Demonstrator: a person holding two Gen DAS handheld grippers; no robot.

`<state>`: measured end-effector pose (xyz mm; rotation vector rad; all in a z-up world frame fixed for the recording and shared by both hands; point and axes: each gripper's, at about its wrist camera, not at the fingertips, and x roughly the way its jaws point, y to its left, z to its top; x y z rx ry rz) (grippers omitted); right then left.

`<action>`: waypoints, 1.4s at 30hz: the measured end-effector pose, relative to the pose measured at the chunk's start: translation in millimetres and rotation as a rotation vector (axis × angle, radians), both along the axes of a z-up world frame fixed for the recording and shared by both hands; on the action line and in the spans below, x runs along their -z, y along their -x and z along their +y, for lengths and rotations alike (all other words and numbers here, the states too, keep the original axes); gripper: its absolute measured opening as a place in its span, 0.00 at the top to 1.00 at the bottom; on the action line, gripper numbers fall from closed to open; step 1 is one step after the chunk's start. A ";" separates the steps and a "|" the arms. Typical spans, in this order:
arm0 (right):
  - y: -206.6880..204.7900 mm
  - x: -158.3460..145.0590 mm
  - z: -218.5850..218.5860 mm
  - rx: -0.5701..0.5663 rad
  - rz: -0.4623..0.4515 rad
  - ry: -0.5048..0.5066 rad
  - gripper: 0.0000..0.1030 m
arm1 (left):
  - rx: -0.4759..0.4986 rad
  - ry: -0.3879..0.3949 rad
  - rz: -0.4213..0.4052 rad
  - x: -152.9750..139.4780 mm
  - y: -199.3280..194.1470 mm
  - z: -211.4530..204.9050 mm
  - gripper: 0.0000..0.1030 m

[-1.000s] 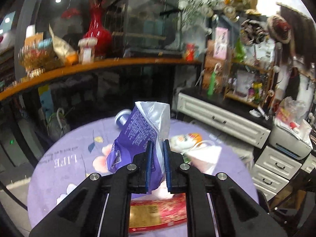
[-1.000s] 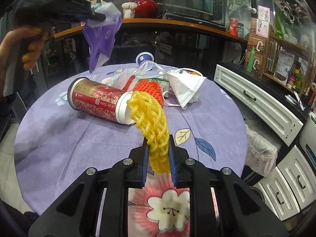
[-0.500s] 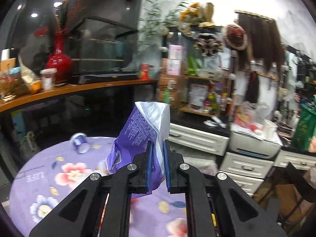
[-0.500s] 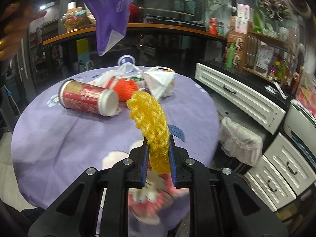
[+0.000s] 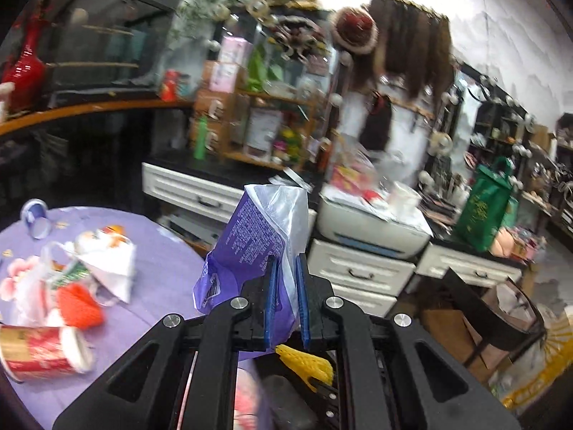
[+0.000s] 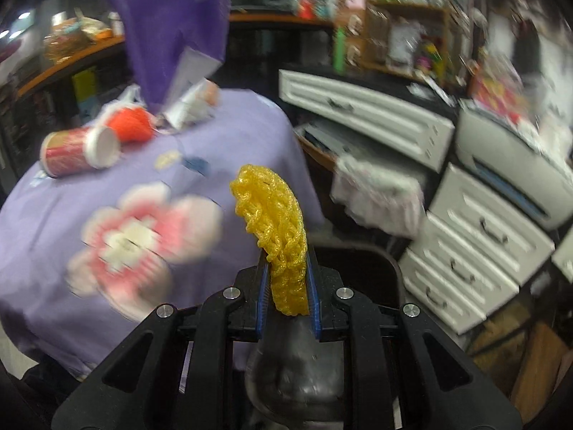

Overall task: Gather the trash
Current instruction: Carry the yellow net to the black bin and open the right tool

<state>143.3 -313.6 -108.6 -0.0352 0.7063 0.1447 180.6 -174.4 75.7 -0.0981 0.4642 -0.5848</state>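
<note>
A: Left first. The left tool (image 5: 285, 299) is clamped narrow on the purple snack bag (image 5: 250, 240), bag sticking up between the pads. Since a second ago its view has swung off the worktop (image 5: 161, 268) toward the white drawers (image 5: 358, 272); the worktop now sits at the left edge.

B: So it is a carry, not a pick?

A: Looks like it. Both pieces are lifted clear, probably headed to a bin. A dark container (image 5: 515, 319) stands on the floor lower right, maybe the bin, cannot confirm.

B: Left-behind trash?

A: The red cup (image 5: 43, 351) lies on its side, the orange net (image 5: 78, 304) just beside it, with white wrappers (image 5: 104, 261) behind. All on the worktop, well apart from both tools.

B: Right side?

A: The right tool (image 6: 287, 292) is pinched narrow on the yellow foam net (image 6: 275, 222), which curls up out of the pads. That view has also slid past the worktop edge, heavy blur. The purple bag hangs upper left there, above the litter.
</note>
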 end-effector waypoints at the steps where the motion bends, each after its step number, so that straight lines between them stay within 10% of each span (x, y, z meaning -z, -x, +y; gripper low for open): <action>1: -2.2 11.2 -8.8 0.020 0.025 -0.009 0.81 | 0.015 -0.006 0.010 4.0 -0.2 -7.7 0.89; 14: -22.8 112.6 -46.5 0.150 0.222 -0.064 0.80 | 0.146 -0.062 0.209 68.9 -26.7 -64.8 0.89; 19: -17.6 120.5 -56.2 0.184 0.205 -0.057 0.34 | 0.169 -0.098 0.264 94.8 -36.1 -83.6 0.89; 42: 56.7 111.0 -147.3 0.453 0.132 -0.065 0.34 | 0.273 -0.259 0.509 213.3 -47.1 -159.0 0.89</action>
